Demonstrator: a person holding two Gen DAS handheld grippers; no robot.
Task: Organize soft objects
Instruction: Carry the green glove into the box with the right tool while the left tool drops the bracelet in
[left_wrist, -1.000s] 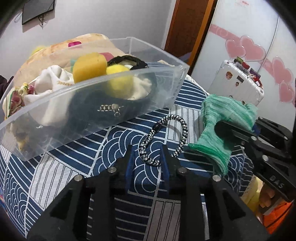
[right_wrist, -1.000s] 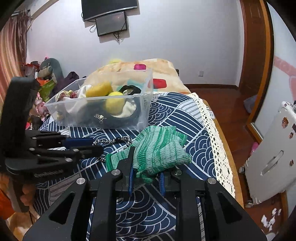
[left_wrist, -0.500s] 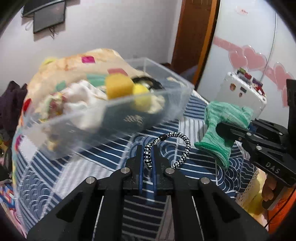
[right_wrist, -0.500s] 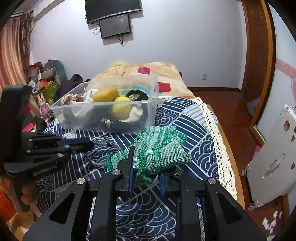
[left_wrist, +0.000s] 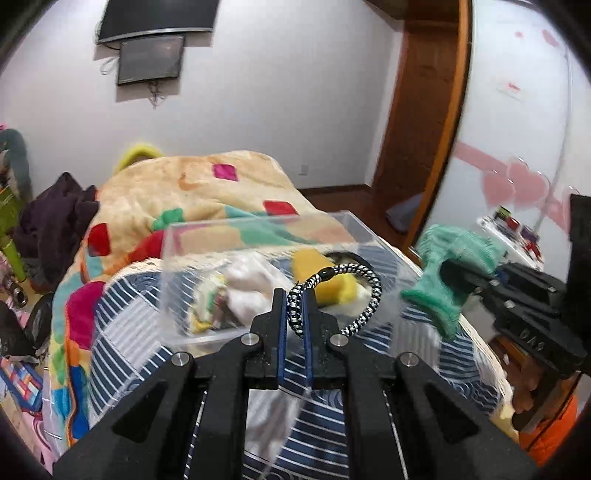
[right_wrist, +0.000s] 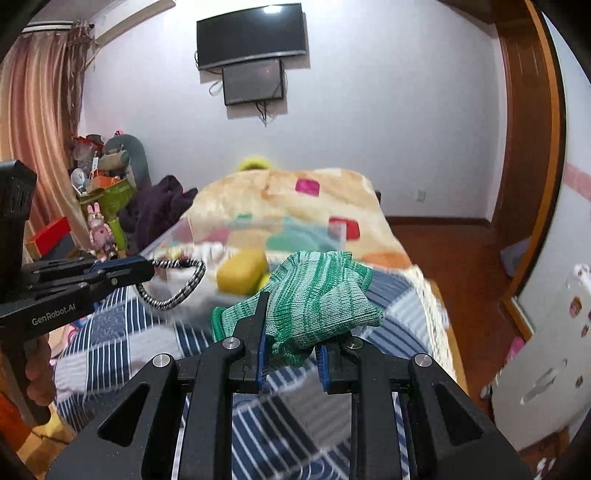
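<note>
My left gripper (left_wrist: 294, 306) is shut on a black-and-white braided band (left_wrist: 365, 299) and holds it in the air before the clear plastic bin (left_wrist: 192, 243). The band also shows in the right wrist view (right_wrist: 184, 288). My right gripper (right_wrist: 291, 332) is shut on a green striped knit cloth (right_wrist: 321, 295), lifted off the bed; the cloth shows at the right of the left wrist view (left_wrist: 443, 269). The bin holds a yellow sponge (right_wrist: 242, 271), white cloth (left_wrist: 255, 288) and other soft items.
The bin stands on a blue-and-white patterned bedcover (left_wrist: 129, 332). A cream blanket with coloured patches (left_wrist: 207, 192) lies behind it. A dark garment (right_wrist: 159, 210) and toys lie at the bed's left. A white suitcase (right_wrist: 546, 373) stands on the floor at right.
Both grippers have risen from the bed toward the bin. The left one has closed on the braided band and lifted it. The green cloth has lifted with the right gripper.
</note>
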